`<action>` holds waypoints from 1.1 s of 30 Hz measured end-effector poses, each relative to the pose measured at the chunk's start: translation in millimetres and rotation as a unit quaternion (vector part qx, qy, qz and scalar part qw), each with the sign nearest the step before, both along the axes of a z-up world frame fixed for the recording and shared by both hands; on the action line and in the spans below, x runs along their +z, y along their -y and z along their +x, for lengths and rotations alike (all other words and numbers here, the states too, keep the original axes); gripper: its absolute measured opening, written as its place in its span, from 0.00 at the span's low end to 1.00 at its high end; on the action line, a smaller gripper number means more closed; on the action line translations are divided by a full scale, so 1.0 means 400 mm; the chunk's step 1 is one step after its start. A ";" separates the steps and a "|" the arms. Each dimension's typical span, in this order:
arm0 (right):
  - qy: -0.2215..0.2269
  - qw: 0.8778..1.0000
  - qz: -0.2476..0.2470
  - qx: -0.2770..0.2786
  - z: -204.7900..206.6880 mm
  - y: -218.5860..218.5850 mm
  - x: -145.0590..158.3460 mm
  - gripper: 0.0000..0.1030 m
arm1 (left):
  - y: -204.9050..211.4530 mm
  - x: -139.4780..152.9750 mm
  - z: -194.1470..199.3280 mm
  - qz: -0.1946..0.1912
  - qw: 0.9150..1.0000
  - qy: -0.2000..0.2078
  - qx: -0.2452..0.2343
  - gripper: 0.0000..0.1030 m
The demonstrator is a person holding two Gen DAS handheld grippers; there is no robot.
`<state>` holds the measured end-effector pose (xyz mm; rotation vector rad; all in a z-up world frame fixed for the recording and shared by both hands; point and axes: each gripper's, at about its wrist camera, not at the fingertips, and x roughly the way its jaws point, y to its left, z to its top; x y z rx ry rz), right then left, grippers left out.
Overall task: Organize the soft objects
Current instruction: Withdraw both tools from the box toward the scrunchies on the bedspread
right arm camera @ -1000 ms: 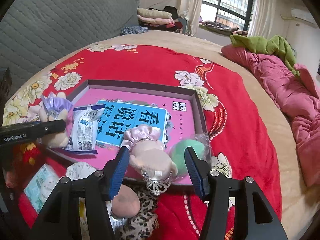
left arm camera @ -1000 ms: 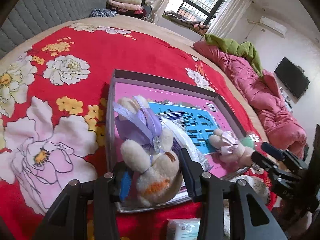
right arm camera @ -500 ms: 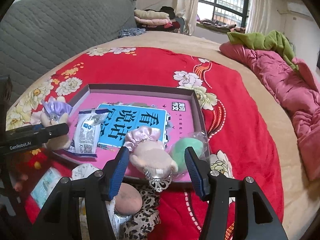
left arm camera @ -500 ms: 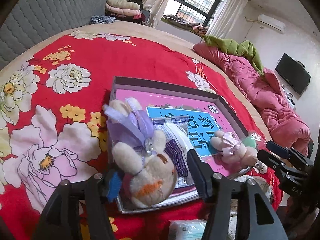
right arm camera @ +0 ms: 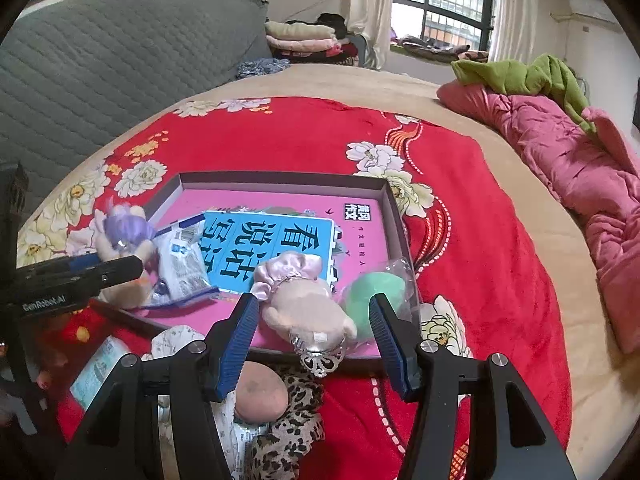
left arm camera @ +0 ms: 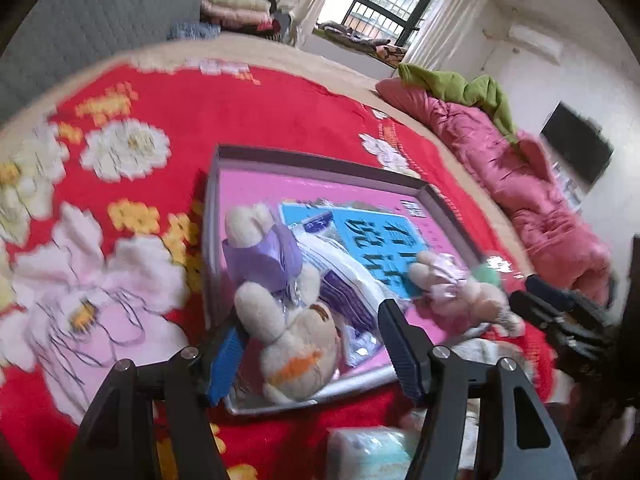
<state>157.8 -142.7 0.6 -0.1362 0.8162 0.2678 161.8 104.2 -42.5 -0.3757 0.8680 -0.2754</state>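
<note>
Our left gripper (left arm camera: pixel 310 344) has its jaws spread wide, and between them lies the cream plush rabbit (left arm camera: pixel 286 312) with the purple ribbon, touching neither pad as far as we can tell; the left blue pad sits just beside its lower paw. The rabbit rests at the near-left corner of the shallow box (left arm camera: pixel 320 166), partly over a clear plastic packet (left arm camera: pixel 348 280) just to the right of our fingers. Past the packet, further ahead, the box floor is pink with a blue printed panel. In front of and below our left jaws, a pale teal tissue pack (left arm camera: pixel 368 452) lies on the red floral blanket (left arm camera: pixel 240 112).

Our right gripper (right arm camera: pixel 312 344) is likewise open, jaws parted around the pink-bowed plush toy (right arm camera: pixel 304 300), which lies on the near rim of the box with its silvery crown hanging over the edge toward us. Just inside our right finger sits a green sponge ball (right arm camera: pixel 374 292) in clear wrap, at the near-right corner of the box. Below our left finger, outside the box, a peach-coloured puff (right arm camera: pixel 260 394) rests on a leopard-print cloth (right arm camera: pixel 288 432). Far to the right of both tools, a pink quilt (right arm camera: pixel 580 168) and a green blanket (right arm camera: pixel 520 74) are heaped at the bed's edge.
</note>
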 end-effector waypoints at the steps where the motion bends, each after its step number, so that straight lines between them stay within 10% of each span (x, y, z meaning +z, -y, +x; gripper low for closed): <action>1: 0.000 1.000 0.000 0.000 0.000 0.001 0.001 0.58 | -0.006 0.000 -0.003 -0.014 1.000 -0.001 0.000 0.63; 33: 0.035 0.999 0.010 -0.022 -0.047 0.064 0.051 0.64 | -0.049 0.058 -0.115 0.041 0.994 0.062 0.077 0.63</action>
